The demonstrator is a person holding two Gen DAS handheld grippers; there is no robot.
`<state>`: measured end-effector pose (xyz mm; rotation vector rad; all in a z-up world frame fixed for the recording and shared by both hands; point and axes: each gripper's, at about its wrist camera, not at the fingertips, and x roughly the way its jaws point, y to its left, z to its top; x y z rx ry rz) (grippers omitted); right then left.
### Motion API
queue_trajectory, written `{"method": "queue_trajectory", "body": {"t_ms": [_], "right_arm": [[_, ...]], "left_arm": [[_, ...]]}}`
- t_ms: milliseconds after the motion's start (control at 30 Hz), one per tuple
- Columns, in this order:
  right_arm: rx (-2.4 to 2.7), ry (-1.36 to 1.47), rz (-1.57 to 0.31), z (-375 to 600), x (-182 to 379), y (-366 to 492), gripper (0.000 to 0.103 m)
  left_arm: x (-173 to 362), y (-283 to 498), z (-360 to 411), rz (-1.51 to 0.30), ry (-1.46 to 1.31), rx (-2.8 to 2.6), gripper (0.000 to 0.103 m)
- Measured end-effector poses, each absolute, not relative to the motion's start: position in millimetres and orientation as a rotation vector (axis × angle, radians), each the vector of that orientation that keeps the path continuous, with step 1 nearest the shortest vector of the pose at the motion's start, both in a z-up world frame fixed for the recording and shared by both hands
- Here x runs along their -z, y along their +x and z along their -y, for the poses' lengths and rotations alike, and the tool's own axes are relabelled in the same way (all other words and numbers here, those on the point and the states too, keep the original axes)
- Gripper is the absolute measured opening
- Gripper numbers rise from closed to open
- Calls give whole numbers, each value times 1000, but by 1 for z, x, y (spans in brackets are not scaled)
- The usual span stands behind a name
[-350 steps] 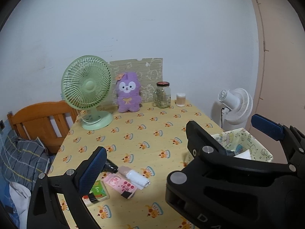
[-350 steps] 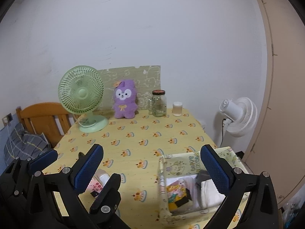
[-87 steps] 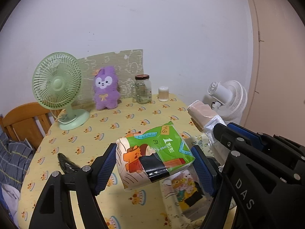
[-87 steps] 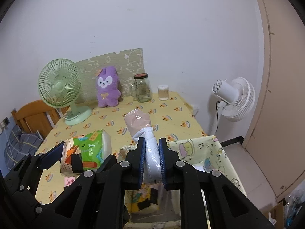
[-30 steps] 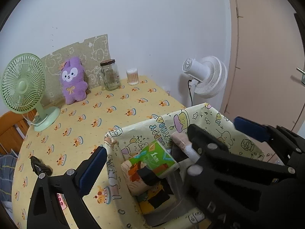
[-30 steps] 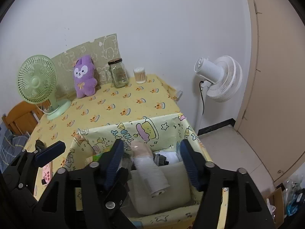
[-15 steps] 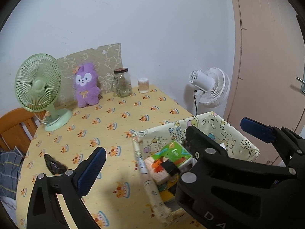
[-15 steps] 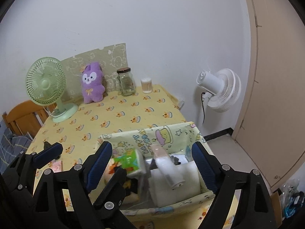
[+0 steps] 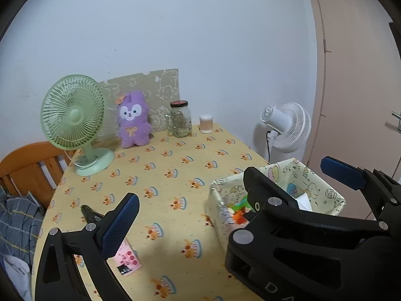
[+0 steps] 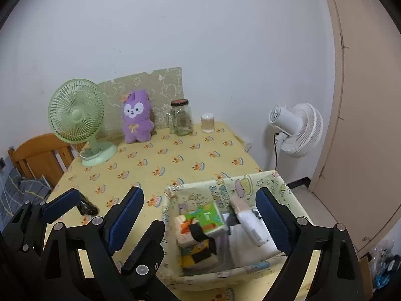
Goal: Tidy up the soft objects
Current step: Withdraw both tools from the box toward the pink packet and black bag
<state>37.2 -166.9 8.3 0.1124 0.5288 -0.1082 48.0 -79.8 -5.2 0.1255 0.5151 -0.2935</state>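
Green tissue pack in the basket

Green tissue pack (image 10: 206,217) and a white sock roll (image 10: 250,222) lie inside the patterned basket (image 10: 225,183) on the yellow surface (image 10: 175,160). Left tool (image 9: 233,190) and right tool (image 10: 200,215) hang released, holding nothing, above it.

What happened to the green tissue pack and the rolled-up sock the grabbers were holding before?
Both were let go into the fabric bin. The green tissue pack and the rolled sock now lie inside it. The left gripper and right gripper are open and have pulled back. The pink packet, purple plush and green fan stayed put.
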Motion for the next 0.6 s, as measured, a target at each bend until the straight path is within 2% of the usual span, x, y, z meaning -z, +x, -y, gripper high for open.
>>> {"method": "queue_trajectory", "body": {"t_ms": [267,600], "right_arm": [[77,96,-481,142,-16,34,102],[18,66,-489,111,-15,36,103]], "left_arm": [[1,44,55,-487,105,262,103],[5,42,27,-480,80,220,103]]}}
